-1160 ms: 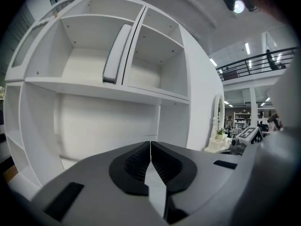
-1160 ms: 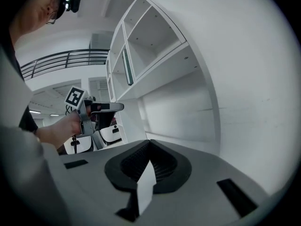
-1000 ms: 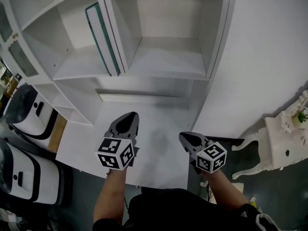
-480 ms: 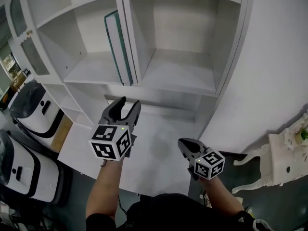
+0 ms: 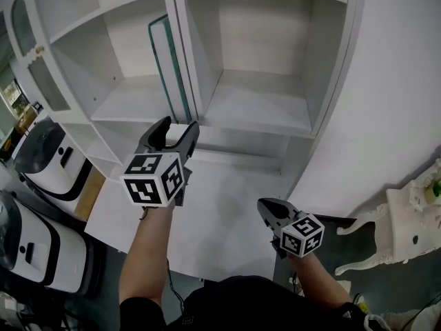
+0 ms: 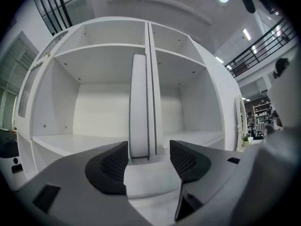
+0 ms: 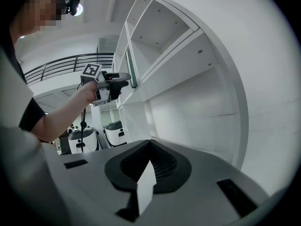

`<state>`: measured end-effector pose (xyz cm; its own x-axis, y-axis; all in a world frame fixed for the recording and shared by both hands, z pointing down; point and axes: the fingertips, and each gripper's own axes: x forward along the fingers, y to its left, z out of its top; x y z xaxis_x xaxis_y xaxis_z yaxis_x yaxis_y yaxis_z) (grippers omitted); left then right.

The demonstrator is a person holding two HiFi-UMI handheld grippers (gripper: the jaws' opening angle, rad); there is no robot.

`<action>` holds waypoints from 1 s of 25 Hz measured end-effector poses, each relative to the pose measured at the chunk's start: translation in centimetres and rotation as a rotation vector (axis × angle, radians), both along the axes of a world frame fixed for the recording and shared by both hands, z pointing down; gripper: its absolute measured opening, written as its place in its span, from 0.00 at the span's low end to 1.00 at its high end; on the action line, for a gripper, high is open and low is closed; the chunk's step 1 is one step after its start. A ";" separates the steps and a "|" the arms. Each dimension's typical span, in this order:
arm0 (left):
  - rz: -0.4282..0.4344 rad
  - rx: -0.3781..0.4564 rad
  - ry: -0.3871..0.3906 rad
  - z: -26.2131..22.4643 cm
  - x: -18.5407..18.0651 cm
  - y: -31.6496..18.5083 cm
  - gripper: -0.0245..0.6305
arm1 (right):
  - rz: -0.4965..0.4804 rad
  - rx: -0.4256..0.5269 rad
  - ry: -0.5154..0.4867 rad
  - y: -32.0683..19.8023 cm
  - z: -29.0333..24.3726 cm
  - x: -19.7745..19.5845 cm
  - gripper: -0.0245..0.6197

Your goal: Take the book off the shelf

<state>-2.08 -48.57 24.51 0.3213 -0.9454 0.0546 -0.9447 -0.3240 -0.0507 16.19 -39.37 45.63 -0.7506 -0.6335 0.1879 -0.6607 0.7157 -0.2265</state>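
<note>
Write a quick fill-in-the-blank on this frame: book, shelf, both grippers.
1. The book stands ____ in the left compartment of the shelf.
2. The jaws of the left gripper are ____, and the book is ahead of them, not yet between them.
3. The jaws of the right gripper are ____.

Missing words: upright; open; shut.

The left jaws have just been opening.

Head view: shelf (image 5: 255, 105) top cut off at upper edge; book (image 5: 169, 64) in shelf's left bay, cover facing the divider (image 5: 190, 47) hidden. Left of shelf, white machines (image 5: 43, 163) run past the frame edge; right of shelf, ornate white table (image 5: 403, 209) cropped
</note>
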 end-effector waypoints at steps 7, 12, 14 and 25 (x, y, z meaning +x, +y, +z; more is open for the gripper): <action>-0.022 -0.005 -0.030 -0.6 -0.8 -2.2 0.46 | 0.015 0.010 -0.013 -0.4 -0.5 -0.2 0.06; -0.021 0.001 -0.021 -0.8 -1.1 -3.0 0.46 | 0.033 0.010 -0.016 -0.7 -0.4 0.2 0.06; -0.021 0.004 -0.020 -1.0 -1.0 -3.3 0.46 | 0.042 0.009 -0.015 -0.8 -0.4 0.5 0.06; 0.024 0.003 -0.004 -1.0 -0.1 -3.8 0.40 | 0.045 0.011 -0.004 -0.2 -0.8 0.6 0.06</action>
